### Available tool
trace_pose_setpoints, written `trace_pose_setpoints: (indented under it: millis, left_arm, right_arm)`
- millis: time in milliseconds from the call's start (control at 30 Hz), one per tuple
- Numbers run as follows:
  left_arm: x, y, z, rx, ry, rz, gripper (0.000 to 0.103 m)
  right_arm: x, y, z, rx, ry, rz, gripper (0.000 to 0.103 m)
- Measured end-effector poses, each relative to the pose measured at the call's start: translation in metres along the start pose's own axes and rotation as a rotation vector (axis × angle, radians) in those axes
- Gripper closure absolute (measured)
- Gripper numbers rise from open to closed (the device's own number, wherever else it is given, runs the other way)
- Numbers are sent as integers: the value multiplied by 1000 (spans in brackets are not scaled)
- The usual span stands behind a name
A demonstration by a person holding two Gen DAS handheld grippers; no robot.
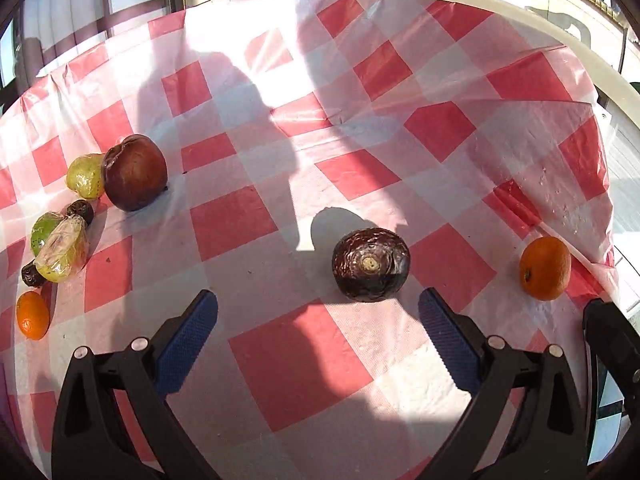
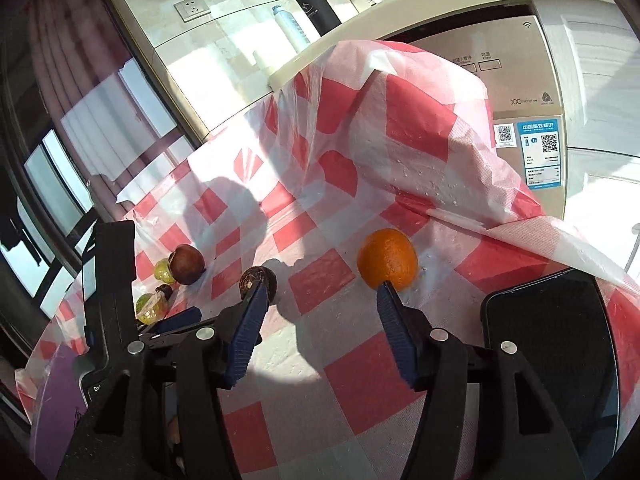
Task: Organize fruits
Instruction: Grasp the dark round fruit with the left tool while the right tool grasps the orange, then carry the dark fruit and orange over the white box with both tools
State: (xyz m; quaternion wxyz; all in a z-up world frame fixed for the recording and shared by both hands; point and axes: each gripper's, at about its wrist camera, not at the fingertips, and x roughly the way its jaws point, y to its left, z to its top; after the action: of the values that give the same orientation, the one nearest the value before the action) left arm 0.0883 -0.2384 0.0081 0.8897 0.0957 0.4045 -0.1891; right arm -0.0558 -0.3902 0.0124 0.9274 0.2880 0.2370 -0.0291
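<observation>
Left gripper [image 1: 318, 304] is wide open and empty, with the dark fruit [image 1: 371, 265] just ahead between its fingertips, slightly toward the right finger, probably lined up for a grab. Right gripper [image 2: 320, 294] is also wide open and holds nothing; the orange [image 2: 387, 259] sits just past its right fingertip, likely its target. A cluster [image 1: 80, 208] of apple, wrapped green fruits and a small orange lies far to the left gripper's left, which looks like the gathering spot on the cloth [image 1: 304, 364].
</observation>
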Motion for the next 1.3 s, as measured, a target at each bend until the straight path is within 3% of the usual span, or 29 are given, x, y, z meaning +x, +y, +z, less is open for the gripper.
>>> trace_pose_setpoints:
  millis: [67, 133, 267, 400, 500, 600, 633, 800, 1067, 1300]
  left_arm:
    - [9, -8, 7, 30, 17, -9, 10]
    - [19, -14, 10, 51, 52, -1, 29]
    - [13, -6, 7, 22, 31, -8, 61]
    - [-8, 27, -11, -119, -6, -54, 62]
    - [-31, 59, -33, -218, -47, -60, 62]
    - [-56, 88, -57, -292, -84, -59, 62]
    - [-64, 97, -67, -319, -95, -63, 62]
    - [-94, 137, -100, -443, -146, -83, 62]
    - [-132, 174, -144, -506, -196, -53, 62]
    - [-148, 195, -168, -556, -211, -71, 62]
  right_arm:
    - [-4, -2, 1, 11, -20, 1, 33]
    - [-1, -2, 2, 12, -6, -34, 30]
    - [18, 5, 4, -22, 52, -152, 30]
    - [51, 9, 15, -66, 109, -294, 30]
    - [81, 2, 21, -65, 204, -375, 32]
    - [89, 6, 22, -104, 217, -408, 50]
    - [88, 7, 22, -107, 215, -389, 62]
    - [76, 16, 17, -118, 187, -201, 63]
    - [57, 78, -45, -74, 313, 157, 63]
    - [52, 140, -87, -212, 395, 252, 63]
